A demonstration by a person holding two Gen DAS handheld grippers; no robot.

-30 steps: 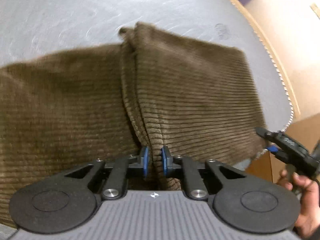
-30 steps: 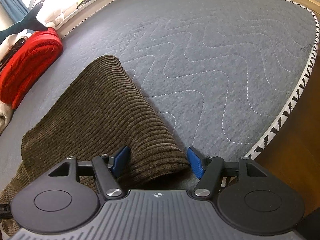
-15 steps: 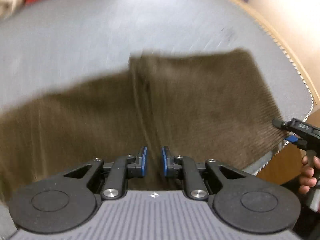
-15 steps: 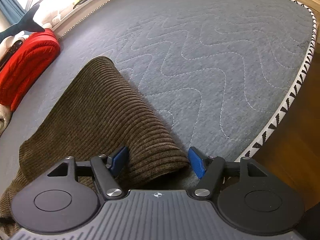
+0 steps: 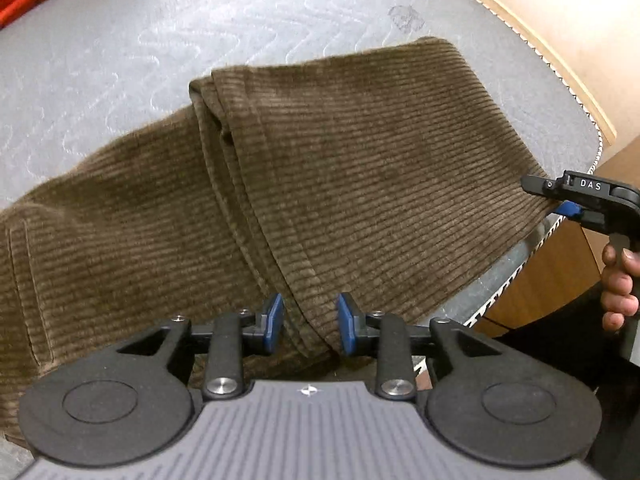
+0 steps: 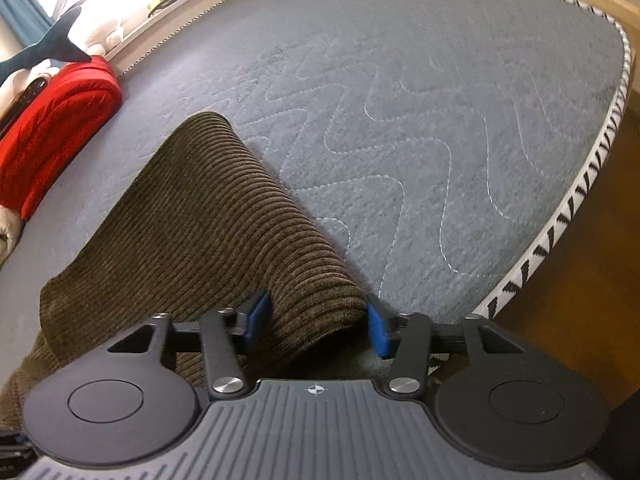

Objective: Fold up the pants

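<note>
1. Grey quilted mattress (image 6: 440,128) carried everything; we judged its bare stretch roomy enough for the next fold, though its trimmed edge (image 6: 580,196) lay close on our right, so we wanted to work inward, away from it.
2. Brown corduroy pants (image 5: 340,168) lay across the near part of the bed, already doubled, with a thick folded seam (image 5: 240,184) running toward the left tool. We reckoned the step in hand was re-gripping the near ends for another fold.
3. Red bedding (image 6: 52,120) sat well apart at the far left, no obstacle as far as we could tell.
4. Our right tool (image 6: 316,322) straddled the rounded folded end of the pants, and its jaws were closing; cloth sat between them, but the pads did not yet look pressed on it. We thought it best to catch every layer, not just the top one.
5. Our left tool (image 5: 308,324) stood over the seam, its jaws opening, the cloth between them but free. We would reset it deeper on the fold before lifting, and raise both ends level so the layers did not slip.
</note>
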